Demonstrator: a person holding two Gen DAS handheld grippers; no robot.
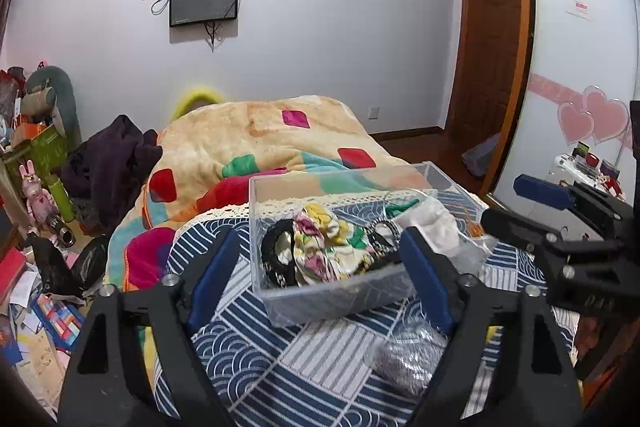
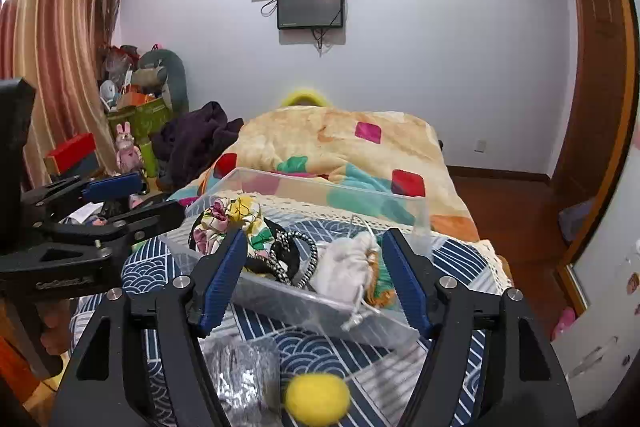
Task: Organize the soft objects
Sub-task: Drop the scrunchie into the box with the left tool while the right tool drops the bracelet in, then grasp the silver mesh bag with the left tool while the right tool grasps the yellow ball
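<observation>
A clear plastic box (image 1: 320,301) (image 2: 280,301) sits on the blue patterned bedspread. It holds a floral scrunchie (image 1: 320,243) (image 2: 236,217), black hair ties (image 1: 276,251) (image 2: 294,255) and a white pouch (image 1: 432,223) (image 2: 346,267). A grey packet (image 1: 404,359) (image 2: 244,379) and a yellow ball (image 2: 318,397) lie on the spread in front of the box. My left gripper (image 1: 320,267) is open and empty above the box's near wall; it also shows in the right wrist view (image 2: 140,199). My right gripper (image 2: 316,275) is open and empty over the box; it also shows in the left wrist view (image 1: 516,203).
A colourful blanket (image 1: 256,147) (image 2: 344,143) is heaped behind the box. A dark garment (image 1: 108,163) (image 2: 196,135) lies at the bed's left edge. Toys, boxes and papers (image 1: 36,267) clutter the floor on the left. A wooden door (image 1: 488,39) stands at the right.
</observation>
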